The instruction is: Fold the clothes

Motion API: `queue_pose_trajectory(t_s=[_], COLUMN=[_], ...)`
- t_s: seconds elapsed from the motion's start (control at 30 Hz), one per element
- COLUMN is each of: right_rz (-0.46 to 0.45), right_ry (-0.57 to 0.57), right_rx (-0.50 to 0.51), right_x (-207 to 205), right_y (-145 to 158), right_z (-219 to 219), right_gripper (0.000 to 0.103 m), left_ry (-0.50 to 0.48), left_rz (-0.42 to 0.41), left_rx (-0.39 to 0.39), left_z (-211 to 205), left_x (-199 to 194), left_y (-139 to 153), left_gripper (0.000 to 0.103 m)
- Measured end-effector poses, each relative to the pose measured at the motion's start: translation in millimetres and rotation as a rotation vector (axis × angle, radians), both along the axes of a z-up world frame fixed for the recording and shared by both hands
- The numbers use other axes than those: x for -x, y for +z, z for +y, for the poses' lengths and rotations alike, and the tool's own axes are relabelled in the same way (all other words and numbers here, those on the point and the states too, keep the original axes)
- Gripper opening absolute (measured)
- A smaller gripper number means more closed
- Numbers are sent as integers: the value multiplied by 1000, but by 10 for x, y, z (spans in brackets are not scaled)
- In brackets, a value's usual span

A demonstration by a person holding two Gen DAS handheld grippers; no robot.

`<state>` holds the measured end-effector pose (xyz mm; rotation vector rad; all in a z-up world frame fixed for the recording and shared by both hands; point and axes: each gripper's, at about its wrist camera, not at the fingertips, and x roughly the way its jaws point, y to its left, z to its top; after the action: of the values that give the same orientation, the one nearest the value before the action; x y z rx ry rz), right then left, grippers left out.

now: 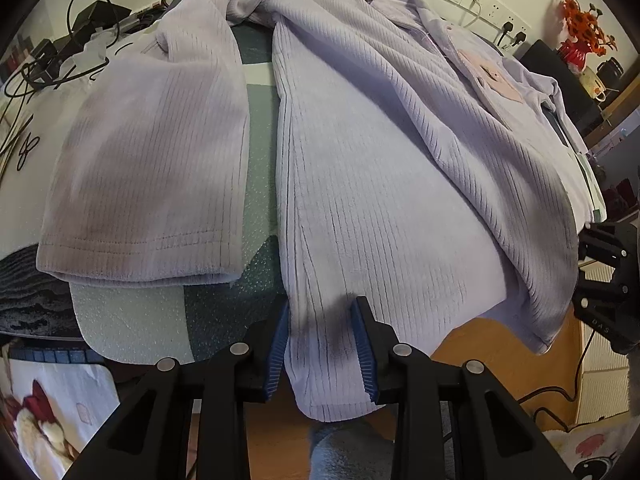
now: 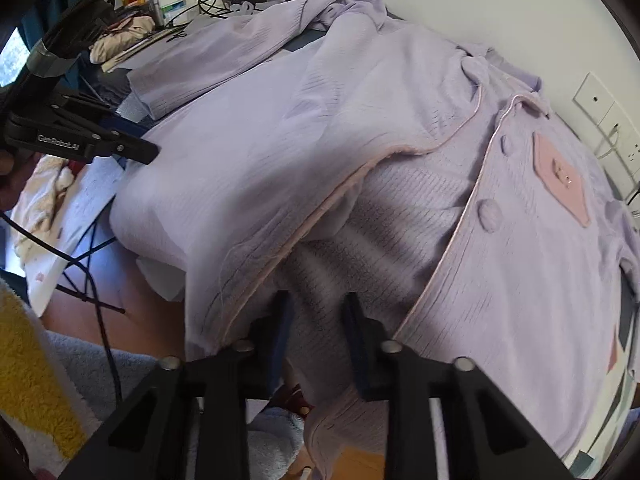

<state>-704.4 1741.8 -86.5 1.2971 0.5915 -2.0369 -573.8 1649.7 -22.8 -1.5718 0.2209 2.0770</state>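
A lilac ribbed pyjama top [image 1: 380, 152] lies spread over the table mat [image 1: 256, 200], and its near hem hangs over the front edge. One sleeve [image 1: 160, 152] is laid out on the left. The open front shows pink piping, fabric buttons [image 2: 490, 212] and a pink chest patch [image 2: 560, 176]. My left gripper [image 1: 320, 304] is shut on the hanging hem, its blue pads [image 1: 362, 344] pressed against the fabric. My right gripper [image 2: 316, 300] is shut on the hem of the inner panel below the open front. Each gripper shows at the edge of the other's view [image 1: 608, 280] [image 2: 120, 144].
Cables and chargers [image 1: 80, 32] clutter the table's back left. Wall sockets [image 1: 480, 4], a red flower ornament [image 1: 580, 28], a mug [image 1: 596, 84] and a black box [image 1: 560, 76] stand at the back right. Below the table's wooden edge [image 1: 500, 360] lie cables and printed bedding [image 1: 48, 412].
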Motion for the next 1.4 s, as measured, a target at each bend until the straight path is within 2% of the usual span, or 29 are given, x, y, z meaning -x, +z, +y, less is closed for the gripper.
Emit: queue_pose_trajectory(t_s=[0.03,0.17,0.27,0.43,0.5,0.53,0.6,0.63,0.7,0.73,0.83,0.93,1.0,1.07,1.13,1.17,1.27,1.3,1.4], right_rz=[2,-33,-41,-79,-97,-113,-130,-125,-90,-69,-10,5,-3,-35,-41,-32,-9,-8,-17], right_ry=[10,35,63,78,56,36,-11,-38,-89,-125,-253,-454,-580,-639,-675,-692,-730,-737,-759], right_rx=[-8,-11,-25,-56,-43,-29,14,48,91,107,148,187,216,268,306,306,310,319,344], right_x=[-27,-113,-167,-202,-180,-163,-140,-140,-168,-163,-117,-15,69,148,185,192,255,307,444], right_y=[3,13,10,-77,-51,-19,82,164,311,371,512,513,465,417,399,394,362,368,346], right_z=[16,97,161,157,172,196,275,341,466,553,847,1222,1453,1563,1708,1765,1936,2007,2169], right_gripper=[4,3,3,6,12,14,27,29,47,51,52,53,66,67,81,92,94,94,94], left_ry=[0,-25,-49,-29,-22,-20,-21,-21,-12,-1,32,40,24,-7,-53,-77,-139,-155,-196], left_rz=[-7,-10,-12,-54,-66,-71,-74,-66,-44,-32,-18,16,34,45,57,64,93,95,70], left_rx=[-10,-31,-27,-12,10,25,43,46,53,52,21,7,5,-12,-34,-43,-43,-35,-23], left_z=[-12,-30,-4,-18,-7,2,6,-3,-25,-46,-106,-52,-97,217,555,758,1324,1493,1963], left_x=[-9,-99,-90,253,349,382,440,469,527,564,674,811,671,764,825,868,1141,1191,1387], left_y=[6,56,58,9,6,12,54,98,188,245,397,548,612,641,707,741,759,764,716], left_gripper=[10,9,9,9,15,16,19,19,21,22,22,22,24,31,38,44,67,72,74])
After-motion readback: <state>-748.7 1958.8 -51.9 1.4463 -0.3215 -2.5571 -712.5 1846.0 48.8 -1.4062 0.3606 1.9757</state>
